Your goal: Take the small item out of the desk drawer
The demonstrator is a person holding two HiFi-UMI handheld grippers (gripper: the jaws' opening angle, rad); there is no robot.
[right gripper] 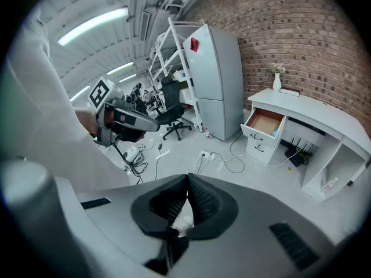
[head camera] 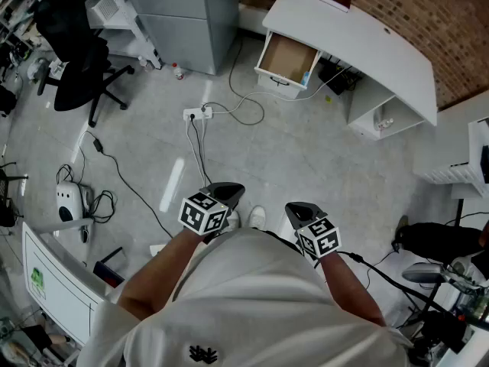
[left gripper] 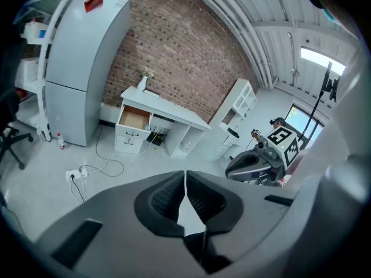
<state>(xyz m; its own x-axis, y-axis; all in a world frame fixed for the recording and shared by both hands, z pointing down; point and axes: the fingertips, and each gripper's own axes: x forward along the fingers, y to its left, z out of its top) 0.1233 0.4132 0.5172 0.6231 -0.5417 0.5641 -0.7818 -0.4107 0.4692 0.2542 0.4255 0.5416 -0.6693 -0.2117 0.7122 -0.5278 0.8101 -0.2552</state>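
The white curved desk [head camera: 359, 33] stands far ahead by the brick wall, its top drawer [head camera: 289, 58] pulled open. A small blue item [head camera: 306, 77] lies at the drawer's front right corner; it also shows as the blue item [right gripper: 274, 132] in the right gripper view. Both grippers are held close to the person's body, far from the desk. My left gripper [head camera: 225, 193] is shut with nothing in it, as is my right gripper [head camera: 299, 209]. The left gripper view shows the jaw tips touching [left gripper: 185, 181] and the open drawer [left gripper: 134, 119]. The right gripper [right gripper: 186, 193] is likewise closed and empty.
A grey fridge [head camera: 187, 14] stands left of the desk. A power strip [head camera: 197, 114] and cables [head camera: 244, 105] lie on the floor between me and the drawer. A black office chair [head camera: 76, 60] is at the left. White shelving [head camera: 466, 159] stands at the right.
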